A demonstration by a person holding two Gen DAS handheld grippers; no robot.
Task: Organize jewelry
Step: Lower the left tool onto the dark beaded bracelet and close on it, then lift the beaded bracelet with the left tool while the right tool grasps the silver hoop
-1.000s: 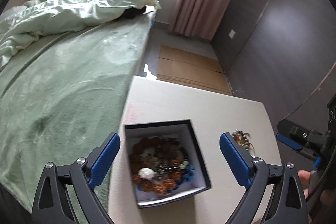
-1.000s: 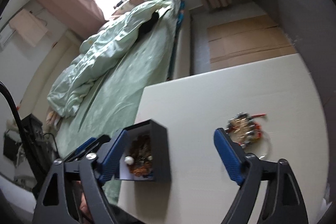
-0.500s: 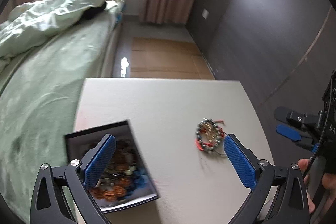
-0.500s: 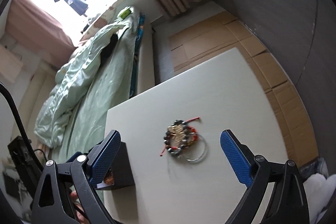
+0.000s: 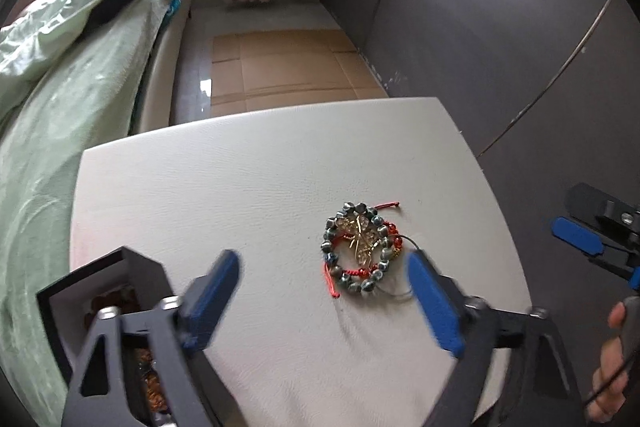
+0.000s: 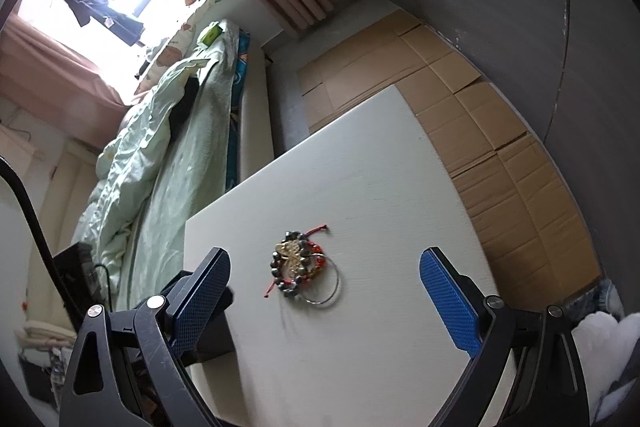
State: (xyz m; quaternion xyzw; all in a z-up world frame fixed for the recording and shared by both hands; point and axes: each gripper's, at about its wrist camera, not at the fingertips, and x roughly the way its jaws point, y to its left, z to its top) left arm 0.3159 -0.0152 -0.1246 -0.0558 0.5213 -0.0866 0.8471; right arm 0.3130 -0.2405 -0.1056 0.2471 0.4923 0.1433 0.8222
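A small pile of jewelry (image 5: 358, 245) lies on the white table (image 5: 240, 187): a dark beaded bracelet, a red cord, a gold piece and a thin metal ring. It also shows in the right wrist view (image 6: 302, 265). My left gripper (image 5: 326, 303) is open and empty, just short of the pile. My right gripper (image 6: 326, 301) is open and empty, also close to the pile, and shows at the right edge of the left wrist view (image 5: 580, 235). A black jewelry box (image 5: 104, 291) with several bead bracelets inside stands at the table's left front corner.
A bed with a green cover (image 5: 60, 99) runs along the table's left side. Flattened cardboard (image 5: 280, 63) lies on the floor beyond the table. A dark wall (image 5: 500, 27) stands on the right. A person's hand (image 5: 612, 367) holds the right gripper.
My left gripper has swung right from over the box to the jewelry pile. My right gripper has turned left-to-right too, so the pile sits between its fingers.
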